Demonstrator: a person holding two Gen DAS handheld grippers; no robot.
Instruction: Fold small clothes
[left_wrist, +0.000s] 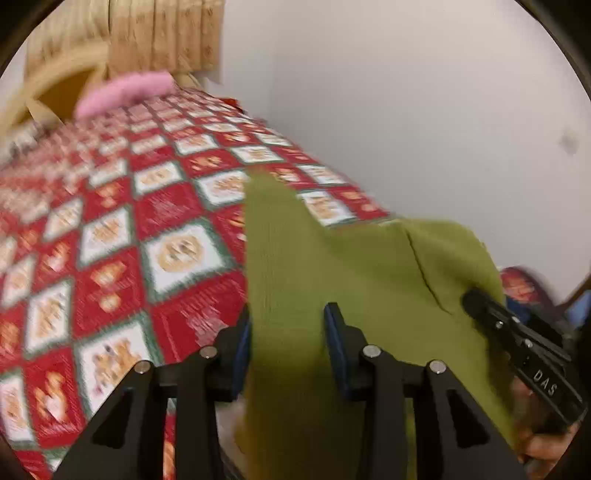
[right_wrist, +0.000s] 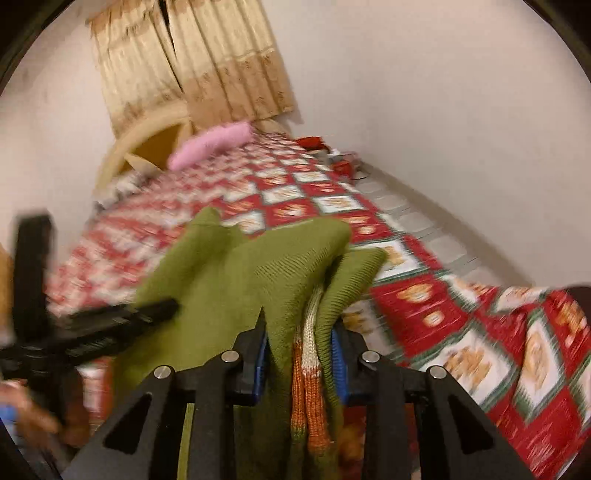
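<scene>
A green knit garment hangs lifted above the bed, stretched between both grippers. In the left wrist view my left gripper is shut on one edge of it, and the cloth fills the gap between the blue pads. To the right, a black finger of the other gripper lies against the same cloth. In the right wrist view my right gripper is shut on a bunched part of the green garment, where an orange and cream knit band shows. A finger of the left gripper reaches in from the left.
The bed below has a red, white and green patchwork cover. A pink pillow lies by the cream headboard, under a beige curtain. A pale wall runs along the bed's right side. Small red items sit at the far edge.
</scene>
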